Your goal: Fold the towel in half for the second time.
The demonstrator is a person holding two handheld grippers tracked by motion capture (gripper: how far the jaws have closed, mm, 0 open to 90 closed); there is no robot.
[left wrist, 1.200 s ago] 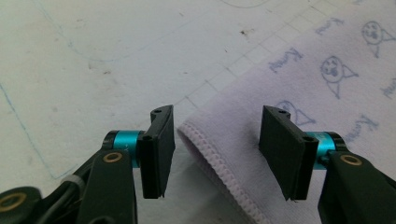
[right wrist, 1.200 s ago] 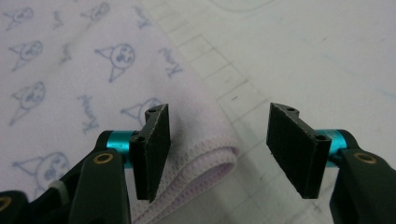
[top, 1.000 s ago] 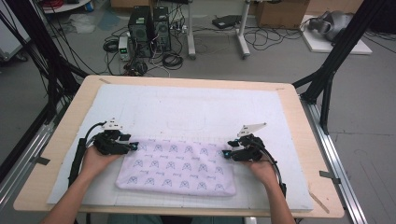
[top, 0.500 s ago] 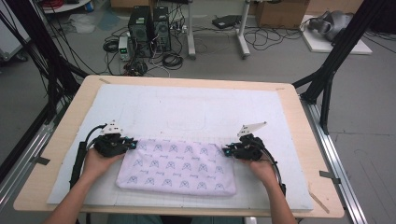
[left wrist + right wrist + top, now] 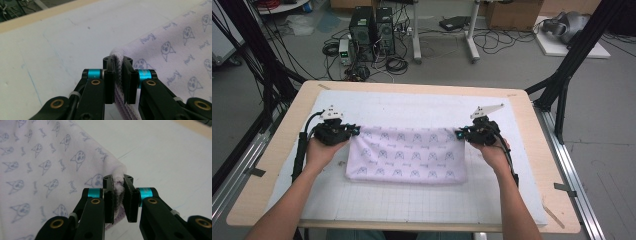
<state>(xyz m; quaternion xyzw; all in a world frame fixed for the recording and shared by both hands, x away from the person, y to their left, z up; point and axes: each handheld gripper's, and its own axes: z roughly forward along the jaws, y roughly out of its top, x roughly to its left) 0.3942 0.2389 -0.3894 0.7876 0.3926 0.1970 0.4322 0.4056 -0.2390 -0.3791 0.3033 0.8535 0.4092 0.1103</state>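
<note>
The towel (image 5: 175, 57) runs off the left gripper view's right edge, its pinched corner hidden between the jaws.

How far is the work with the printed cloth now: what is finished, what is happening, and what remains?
Done: the left gripper and right gripper have just closed, each pinching a far corner of the towel. In hand: that far edge is raised off the white mat, the near edge resting on it. Left, probably: carrying the edge over to fold it, then releasing.

Black tongs (image 5: 117, 75), cyan collars, brass screws, black cables, bare forearms
</note>
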